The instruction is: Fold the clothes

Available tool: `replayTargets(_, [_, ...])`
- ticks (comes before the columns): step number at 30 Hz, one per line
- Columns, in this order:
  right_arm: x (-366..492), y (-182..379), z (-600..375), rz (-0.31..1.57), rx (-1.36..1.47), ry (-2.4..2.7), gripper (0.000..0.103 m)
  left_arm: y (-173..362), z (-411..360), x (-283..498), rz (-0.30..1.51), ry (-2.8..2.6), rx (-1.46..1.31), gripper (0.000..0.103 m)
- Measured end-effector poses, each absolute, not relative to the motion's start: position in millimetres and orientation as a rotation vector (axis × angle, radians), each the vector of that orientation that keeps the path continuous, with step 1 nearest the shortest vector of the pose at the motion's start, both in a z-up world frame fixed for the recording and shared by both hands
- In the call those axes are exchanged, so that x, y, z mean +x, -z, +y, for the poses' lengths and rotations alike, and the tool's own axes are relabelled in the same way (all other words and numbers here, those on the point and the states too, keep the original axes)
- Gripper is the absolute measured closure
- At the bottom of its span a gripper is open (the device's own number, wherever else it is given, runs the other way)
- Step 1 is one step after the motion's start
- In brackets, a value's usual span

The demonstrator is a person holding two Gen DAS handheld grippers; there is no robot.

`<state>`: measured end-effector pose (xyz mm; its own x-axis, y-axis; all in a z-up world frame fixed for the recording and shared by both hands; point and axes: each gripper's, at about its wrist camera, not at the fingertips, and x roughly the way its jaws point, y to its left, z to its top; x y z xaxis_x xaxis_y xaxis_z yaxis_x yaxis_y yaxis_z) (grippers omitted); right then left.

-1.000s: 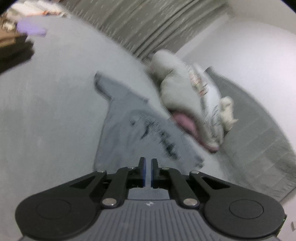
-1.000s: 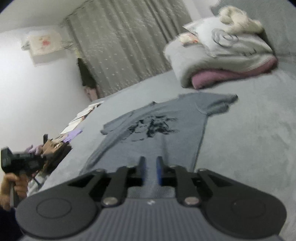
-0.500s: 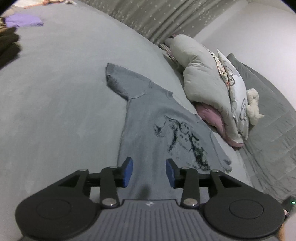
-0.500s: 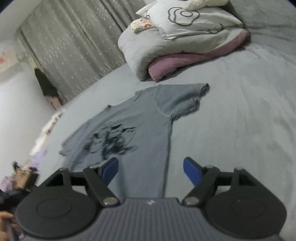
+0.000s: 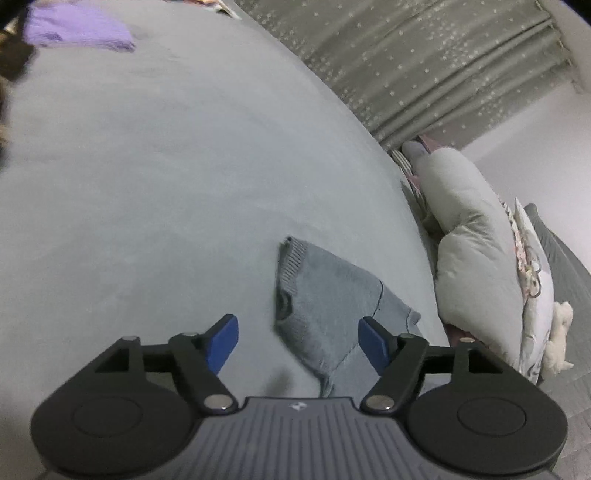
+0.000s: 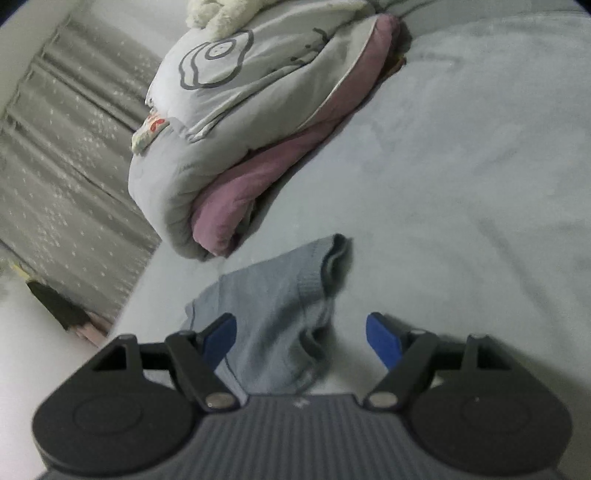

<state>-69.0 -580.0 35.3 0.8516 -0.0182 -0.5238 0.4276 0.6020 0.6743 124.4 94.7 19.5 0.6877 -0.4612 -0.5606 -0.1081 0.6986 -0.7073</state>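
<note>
A grey-blue T-shirt lies flat on the grey bed. In the left wrist view one sleeve (image 5: 321, 291) stretches out just ahead of my left gripper (image 5: 298, 341), whose blue pads stand wide apart on either side of the sleeve's near part. In the right wrist view the other sleeve (image 6: 291, 295), its cuff curled up, lies between the spread fingers of my right gripper (image 6: 301, 339). Both grippers are open and hold nothing. The shirt's body and print are hidden below the grippers.
A folded grey duvet over a pink blanket (image 6: 258, 173) with a printed pillow (image 6: 221, 70) and a plush toy (image 5: 559, 334) sits at the bed's head. A purple garment (image 5: 79, 26) lies at the far corner. Grey curtains (image 5: 424, 62) hang behind.
Both grippers went from shut to wide open and moved forward over the shirt, each now low over a sleeve. The shirt's print has dropped out of sight.
</note>
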Motion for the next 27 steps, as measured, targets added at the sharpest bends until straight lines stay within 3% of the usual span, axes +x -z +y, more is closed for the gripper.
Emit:
replayTargets(2, [-52.2, -37.2, -568.7, 0.534, 0.795, 0.289, 0.032, -12.7, 79.3, 134.6, 0.794, 0.232, -0.761, 0.018])
replayTargets(3, [-48.4, -37.5, -565.7, 0.549, 0.762, 0.292, 0.054, -11.2, 72.0, 138.2, 0.777, 0.231, -0.739, 0.015])
replayTargets(4, [-47.5, -35.3, -565.9, 0.557, 0.759, 0.293, 0.090, -11.3, 62.9, 141.9, 0.759, 0.232, -0.706, 0.013])
replayTargets(5, [-47.2, -32.5, -566.8, 0.564, 0.762, 0.294, 0.099, -11.7, 55.1, 145.0, 0.744, 0.236, -0.676, 0.020])
replayTargets(6, [-47.0, -29.7, -567.7, 0.571, 0.766, 0.296, 0.099, -12.6, 50.1, 147.2, 0.746, 0.256, -0.649, 0.037])
replayTargets(7, [-46.8, -27.0, -568.6, 0.578, 0.769, 0.297, 0.100, -12.6, 43.9, 151.1, 0.766, 0.291, -0.612, 0.090])
replayTargets(8, [-46.3, -28.4, -568.0, 0.582, 0.748, 0.305, 0.100, -11.4, 41.5, 154.0, 0.795, 0.297, -0.590, 0.097])
replayTargets(20, [-48.9, -60.1, -563.0, 0.573, 0.487, 0.423, 0.100, -15.6, 73.9, 157.4, 0.731, 0.284, -0.546, 0.098])
replayTargets(27, [-56.9, -50.4, -573.3, 0.602, 0.427, 0.568, 0.103, -10.1, 90.7, 162.3, 0.748, 0.231, -0.636, 0.096])
